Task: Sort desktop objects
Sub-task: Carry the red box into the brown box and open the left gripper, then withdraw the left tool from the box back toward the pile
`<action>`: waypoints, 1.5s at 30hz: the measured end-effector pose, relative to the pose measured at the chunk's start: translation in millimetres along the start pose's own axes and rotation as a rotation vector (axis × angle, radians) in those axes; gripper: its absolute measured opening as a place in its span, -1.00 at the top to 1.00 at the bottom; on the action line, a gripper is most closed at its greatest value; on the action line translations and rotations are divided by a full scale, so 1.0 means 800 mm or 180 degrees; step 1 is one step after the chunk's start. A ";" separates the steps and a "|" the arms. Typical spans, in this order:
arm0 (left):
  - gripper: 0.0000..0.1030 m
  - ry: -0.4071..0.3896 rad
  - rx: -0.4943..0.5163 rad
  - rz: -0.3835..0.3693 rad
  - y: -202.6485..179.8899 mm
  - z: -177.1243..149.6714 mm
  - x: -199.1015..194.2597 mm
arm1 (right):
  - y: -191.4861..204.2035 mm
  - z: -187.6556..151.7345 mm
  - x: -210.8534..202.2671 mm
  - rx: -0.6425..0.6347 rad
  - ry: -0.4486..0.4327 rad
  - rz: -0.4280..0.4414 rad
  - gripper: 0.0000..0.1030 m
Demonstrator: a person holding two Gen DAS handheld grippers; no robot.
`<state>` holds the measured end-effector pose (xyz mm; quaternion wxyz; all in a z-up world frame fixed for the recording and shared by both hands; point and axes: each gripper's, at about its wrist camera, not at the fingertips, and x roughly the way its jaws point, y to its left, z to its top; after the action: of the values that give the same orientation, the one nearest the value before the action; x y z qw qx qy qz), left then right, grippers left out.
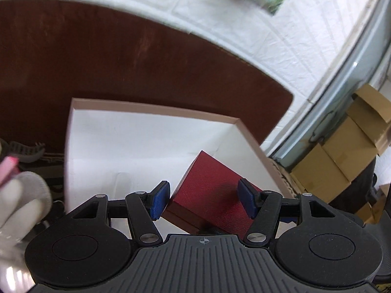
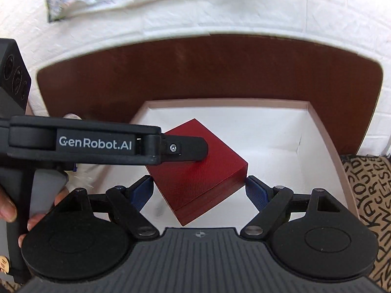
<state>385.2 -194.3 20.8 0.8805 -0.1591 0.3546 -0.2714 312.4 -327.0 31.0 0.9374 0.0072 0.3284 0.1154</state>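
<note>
A dark red square box lies inside a shallow white tray with a pink rim. My left gripper is open, its blue pads spread on either side of the red box, just above it. In the right wrist view the left gripper reaches in from the left over the box top. My right gripper is open, its blue pads flanking the near corners of the red box without pressing it.
The tray sits on a dark brown desk against a white brick wall. A patterned cloth lies to the right. Cardboard boxes stand off the desk. A pink item and a gloved hand show at the left.
</note>
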 end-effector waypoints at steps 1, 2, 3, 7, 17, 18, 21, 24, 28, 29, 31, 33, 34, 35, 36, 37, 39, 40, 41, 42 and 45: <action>-0.22 0.0036 -0.0051 0.0020 0.004 0.003 0.010 | -0.005 0.004 0.011 0.0012 0.0036 -0.0005 -0.66; -0.22 0.0060 -0.0088 0.0038 0.007 0.005 0.018 | -0.009 0.006 0.020 0.0024 0.0077 -0.0006 -0.66; -0.22 0.0065 -0.0116 0.0047 0.010 0.007 0.026 | -0.014 0.009 0.031 0.0030 0.0130 -0.0004 -0.66; -0.23 0.0177 -0.0138 0.0118 0.020 0.012 0.056 | -0.022 0.016 0.058 -0.0091 0.0264 -0.0079 -0.65; -0.36 0.0358 -0.0430 0.0137 0.046 0.021 0.104 | -0.029 0.032 0.115 -0.0279 0.0717 -0.0264 -0.65; -0.36 0.0372 -0.0422 0.0127 0.046 0.020 0.106 | -0.029 0.033 0.117 -0.0270 0.0761 -0.0260 -0.64; -0.82 0.0328 -0.0535 0.0094 0.051 0.019 0.103 | -0.028 0.032 0.129 -0.0289 0.0964 -0.0401 -0.63; -1.00 0.0221 -0.0654 0.0159 0.054 0.022 0.091 | -0.031 0.029 0.133 -0.0235 0.1064 -0.0557 -0.85; -1.00 0.0280 -0.0804 0.0090 0.059 0.026 0.082 | -0.036 0.025 0.123 -0.0171 0.0990 -0.0525 -0.99; -1.00 0.0299 -0.0819 0.0066 0.058 0.027 0.080 | -0.035 0.024 0.120 -0.0180 0.0961 -0.0515 -0.99; -1.00 0.0327 -0.0802 0.0056 0.054 0.026 0.076 | -0.032 0.022 0.112 -0.0217 0.0923 -0.0524 -0.99; -1.00 0.0325 -0.0739 0.0062 0.048 0.023 0.070 | -0.031 0.024 0.109 -0.0243 0.0923 -0.0527 -0.99; -1.00 0.0316 -0.0704 0.0071 0.045 0.022 0.068 | -0.030 0.024 0.107 -0.0255 0.0925 -0.0514 -0.99; -1.00 0.0310 -0.0668 0.0073 0.042 0.020 0.064 | -0.029 0.024 0.103 -0.0267 0.0923 -0.0501 -0.99; -1.00 0.0303 -0.0643 0.0068 0.040 0.019 0.061 | -0.026 0.023 0.099 -0.0286 0.0922 -0.0506 -0.99; -1.00 0.0288 -0.0632 0.0063 0.038 0.018 0.058 | -0.024 0.022 0.096 -0.0318 0.0931 -0.0533 -0.99; -1.00 0.0251 -0.0608 0.0051 0.033 0.016 0.049 | -0.018 0.020 0.089 -0.0386 0.0955 -0.0597 -0.99; -1.00 0.0236 -0.0588 0.0044 0.030 0.016 0.044 | -0.016 0.019 0.085 -0.0413 0.0956 -0.0599 -0.99; -1.00 0.0217 -0.0564 0.0041 0.028 0.015 0.038 | -0.014 0.018 0.081 -0.0431 0.0951 -0.0591 -0.99; -1.00 0.0196 -0.0532 0.0036 0.025 0.015 0.033 | -0.012 0.018 0.076 -0.0437 0.0941 -0.0590 -0.99; -1.00 0.0125 -0.0402 0.0031 0.014 0.011 0.011 | -0.009 0.017 0.061 -0.0403 0.0900 -0.0611 -0.99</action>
<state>400.7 -190.1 16.6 0.8629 -0.2072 0.3890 -0.2472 359.2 -322.1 11.3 0.8872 -0.0994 0.4482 0.0457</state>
